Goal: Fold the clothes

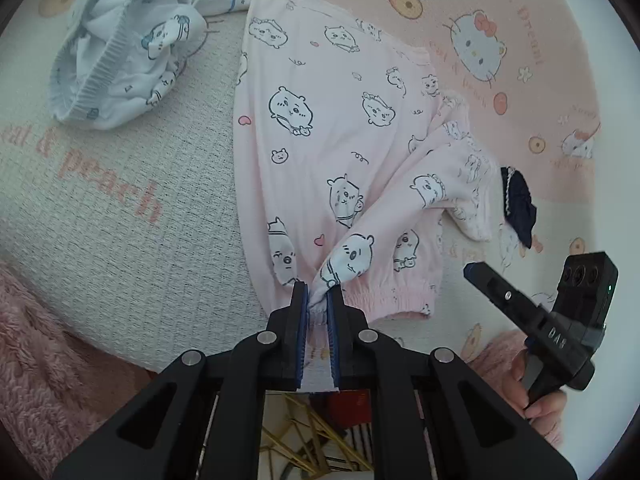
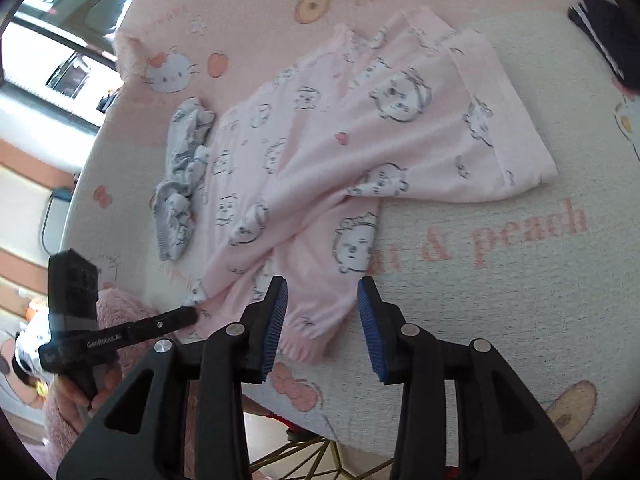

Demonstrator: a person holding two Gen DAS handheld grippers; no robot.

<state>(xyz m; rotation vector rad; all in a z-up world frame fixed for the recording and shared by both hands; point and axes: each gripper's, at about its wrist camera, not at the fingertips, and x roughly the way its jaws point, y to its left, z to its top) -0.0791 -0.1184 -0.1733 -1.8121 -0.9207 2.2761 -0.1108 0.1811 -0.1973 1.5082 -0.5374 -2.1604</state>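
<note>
Two garments lie on my cartoon-printed bed cover (image 1: 120, 216): the pink pyjama trousers (image 1: 332, 128) spread across the middle and a crumpled white-and-blue piece (image 1: 120, 60) just beside their far end. The trousers' long axis runs from the elastic waistband (image 1: 384, 296) at the cover's near edge away toward the far edge; one leg is folded back across the other. My left gripper (image 1: 319, 300) is clamped on a bunched bit of pink cloth at the waistband. My right gripper (image 2: 322, 316) hovers with its blue pads spread apart, pink cloth showing between them untouched. A dark small item (image 1: 518, 204) sits near the right edge. Bare cover stretches wide to the left.
</note>
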